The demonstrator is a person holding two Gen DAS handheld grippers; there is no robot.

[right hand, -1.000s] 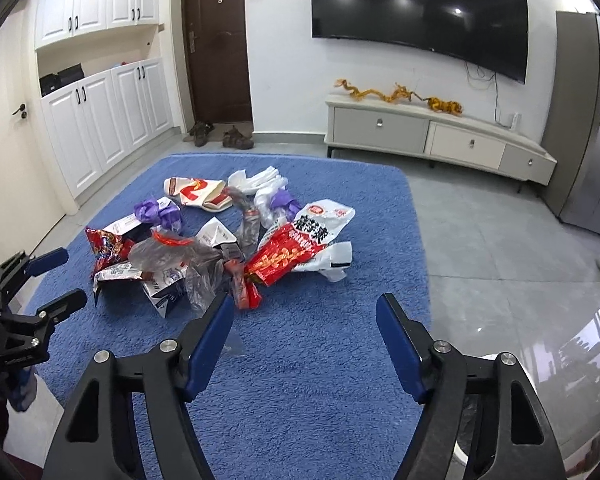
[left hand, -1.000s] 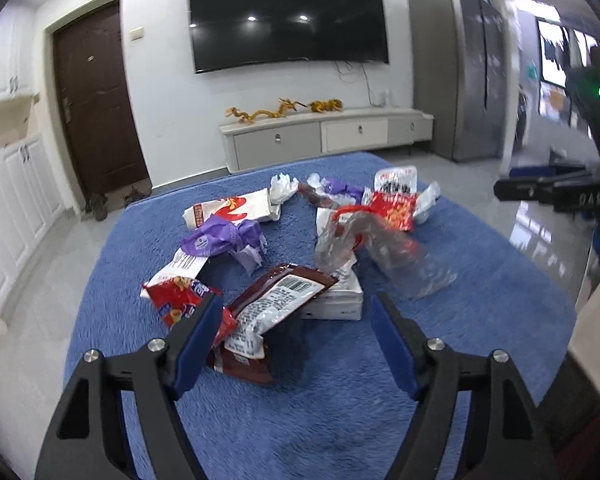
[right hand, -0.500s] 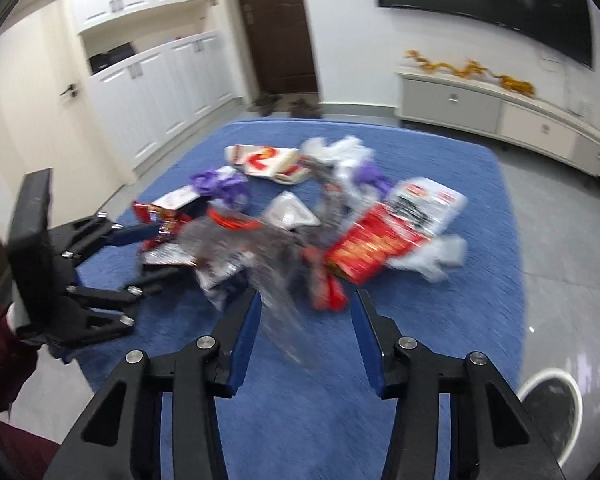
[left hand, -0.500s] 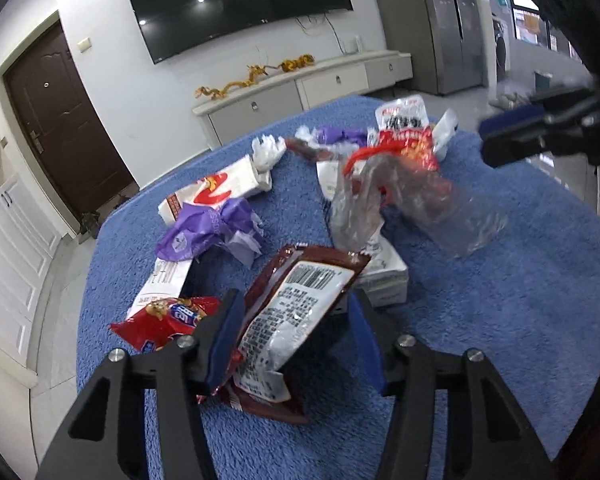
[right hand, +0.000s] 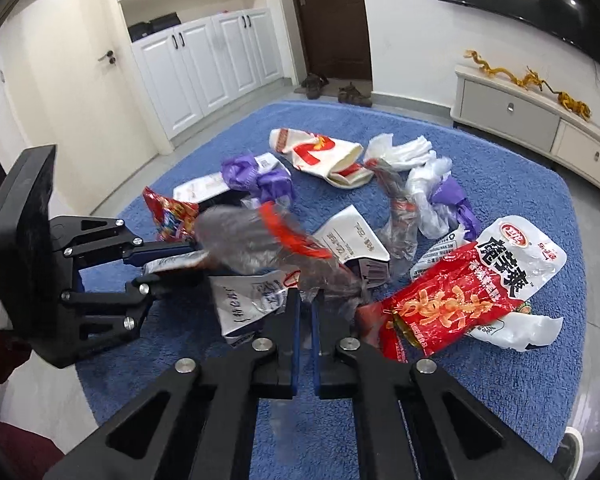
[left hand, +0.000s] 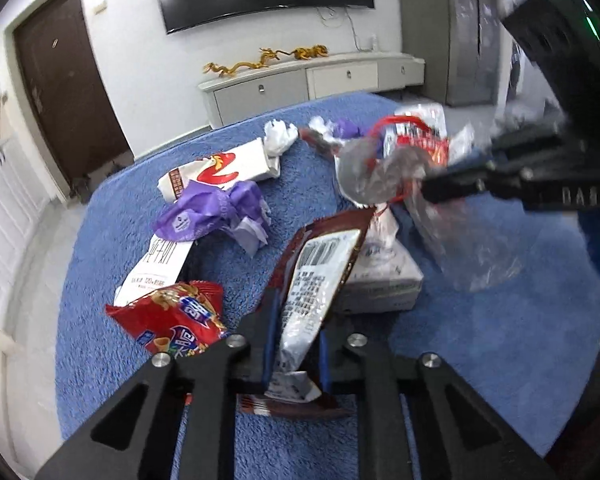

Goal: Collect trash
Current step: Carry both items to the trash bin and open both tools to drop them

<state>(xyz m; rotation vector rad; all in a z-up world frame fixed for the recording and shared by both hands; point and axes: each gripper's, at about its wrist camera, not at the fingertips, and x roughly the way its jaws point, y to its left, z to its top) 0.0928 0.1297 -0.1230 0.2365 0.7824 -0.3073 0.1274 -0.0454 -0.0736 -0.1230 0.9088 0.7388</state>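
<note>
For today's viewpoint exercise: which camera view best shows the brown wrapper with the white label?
The left wrist view: the brown wrapper fills the centre, pinched in the left tool, label readable. The right wrist view shows only a sliver of it beside that tool.

I see the clear plastic bag (right hand: 260, 248) motion-blurred, and my left gripper (left hand: 294, 344) hides the brown wrapper's (left hand: 320, 264) lower end.

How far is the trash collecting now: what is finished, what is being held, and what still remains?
Nothing looks collected yet; no bin is in view. In hand: the left gripper is shut on the brown wrapper, and the right gripper is shut on the clear plastic bag. Left on the blue rug: the red snack bag, purple bags and white packaging.
</note>
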